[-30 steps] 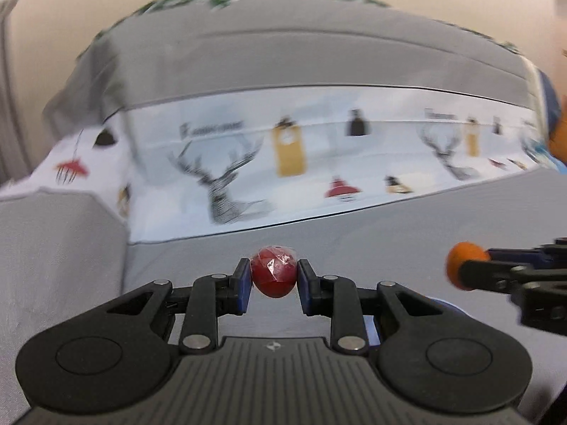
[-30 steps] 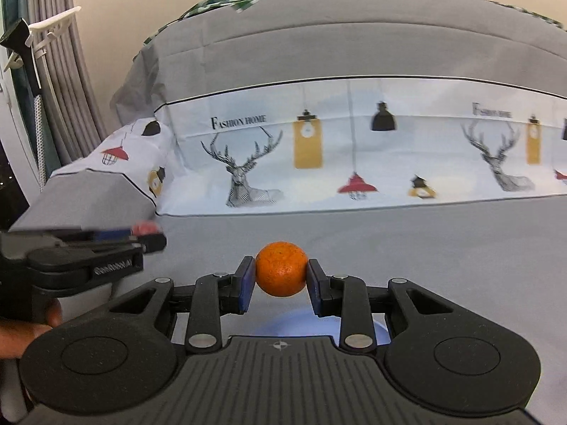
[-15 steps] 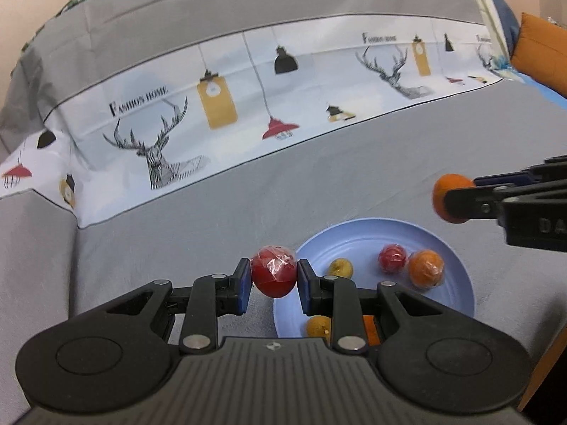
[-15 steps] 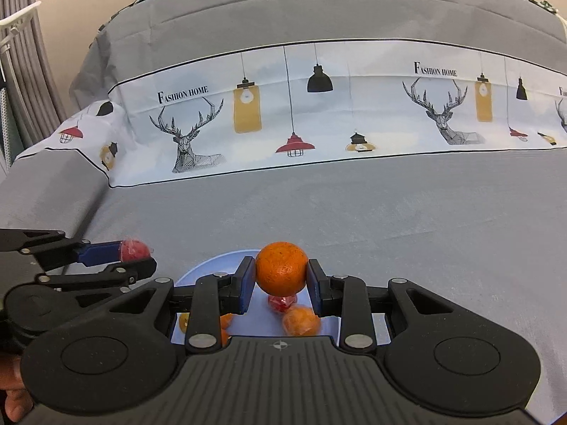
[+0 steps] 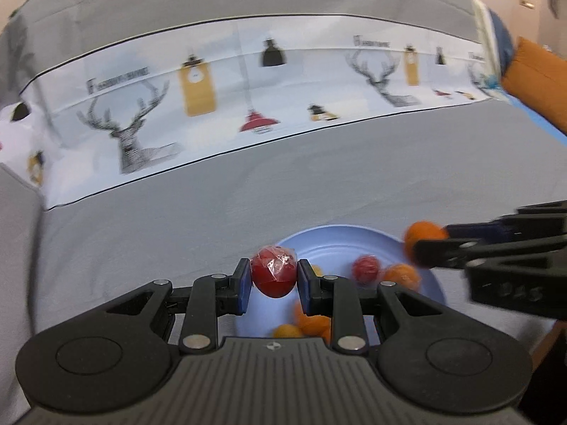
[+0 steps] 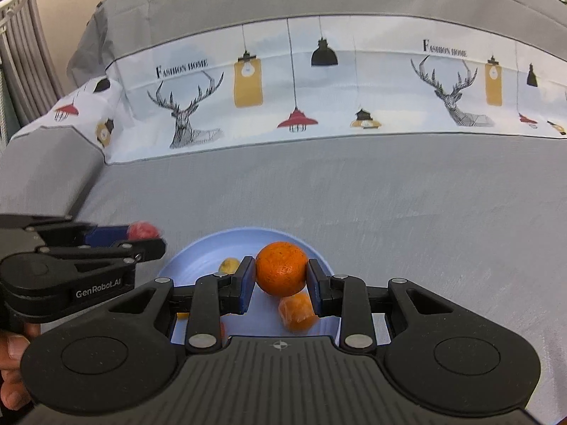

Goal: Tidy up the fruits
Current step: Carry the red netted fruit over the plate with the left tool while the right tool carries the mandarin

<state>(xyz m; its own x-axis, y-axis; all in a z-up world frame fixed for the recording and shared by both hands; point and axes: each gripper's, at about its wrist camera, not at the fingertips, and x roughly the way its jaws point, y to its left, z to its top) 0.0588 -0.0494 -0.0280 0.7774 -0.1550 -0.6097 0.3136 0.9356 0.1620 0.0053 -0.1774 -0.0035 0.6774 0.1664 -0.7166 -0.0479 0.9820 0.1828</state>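
Note:
My left gripper (image 5: 273, 281) is shut on a red fruit (image 5: 273, 271) wrapped in clear film, held above the left rim of a light blue plate (image 5: 326, 242). My right gripper (image 6: 281, 278) is shut on an orange (image 6: 281, 268) and hangs over the same plate (image 6: 198, 258). Several small fruits lie in the plate: a red one (image 5: 366, 268), an orange one (image 5: 402, 274), another wrapped orange one (image 6: 297, 310) and a small yellow one (image 6: 228, 265). The right gripper also shows at the right edge of the left wrist view, and the left gripper at the left of the right wrist view.
The plate rests on a grey bed cover (image 6: 389, 194). Behind it runs a white band of fabric printed with deer and lamps (image 6: 319, 88). An orange cushion (image 5: 538, 78) lies at the far right. A person's fingers (image 6: 10, 347) hold the left gripper's handle.
Both grippers have come down and tipped forward, bringing the blue plate with its fruits into view under them. Each still holds its fruit.

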